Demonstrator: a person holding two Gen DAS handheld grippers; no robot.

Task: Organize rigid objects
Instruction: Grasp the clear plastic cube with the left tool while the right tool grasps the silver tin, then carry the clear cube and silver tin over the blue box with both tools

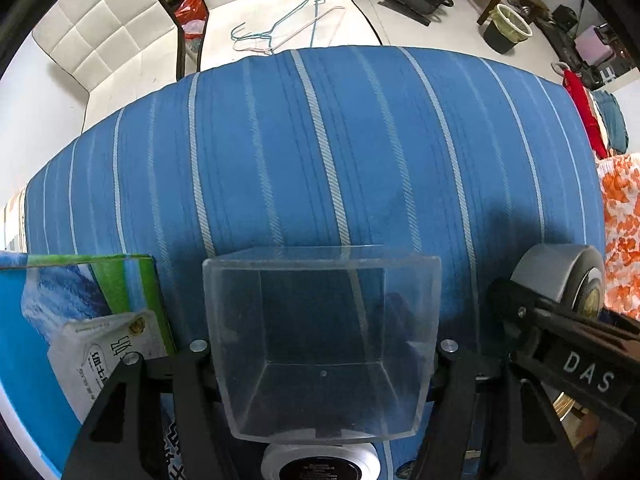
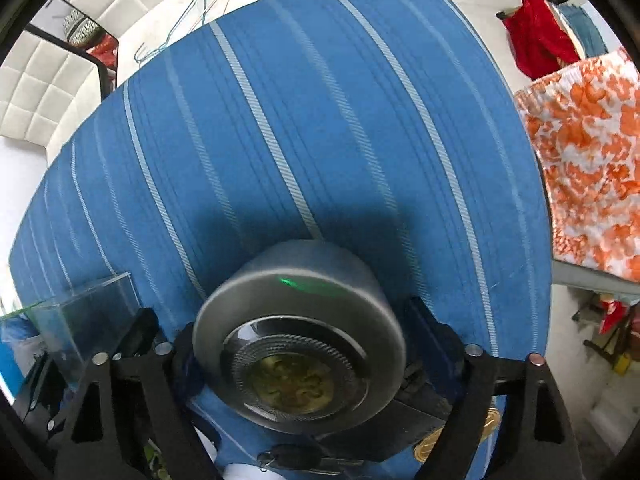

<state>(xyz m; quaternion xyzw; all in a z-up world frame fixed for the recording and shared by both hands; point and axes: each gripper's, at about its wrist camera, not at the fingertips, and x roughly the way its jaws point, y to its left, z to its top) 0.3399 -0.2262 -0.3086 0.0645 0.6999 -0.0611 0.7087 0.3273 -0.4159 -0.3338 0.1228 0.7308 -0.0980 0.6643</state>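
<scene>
I am seeing two grippers and each one is carrying one thing. My left gripper (image 1: pixel 322 350) is grasping one clear plastic box (image 1: pixel 320 340), open on the top, in the lower centre of the left wrist frame; both black fingers are pressing on its side walls. My right gripper (image 2: pixel 316 354) is grasping one grey round tin (image 2: pixel 298 332) in the lower centre of the right wrist frame, and its lid is showing a gold ornament under a clear window. Both things are staying above the blue striped cloth (image 1: pixel 320 152).

In the lower left of the left wrist frame one blue and green carton (image 1: pixel 76 292) is standing, and one white pack (image 1: pixel 104 356) with Chinese writing is leaning in front of it; I cannot read the characters. At the bottom edge one round white lid (image 1: pixel 320 464) with a black label is showing, the text too small to read. On the right gripper body, in the lower right of the same frame, the letters "DAS" are readable.

At the bottom of the right wrist frame one black key (image 2: pixel 288 460) is lying. In the upper left, several wire hangers (image 1: pixel 280 28) are lying on a white chair seat (image 1: pixel 224 36); I cannot count them exactly.
</scene>
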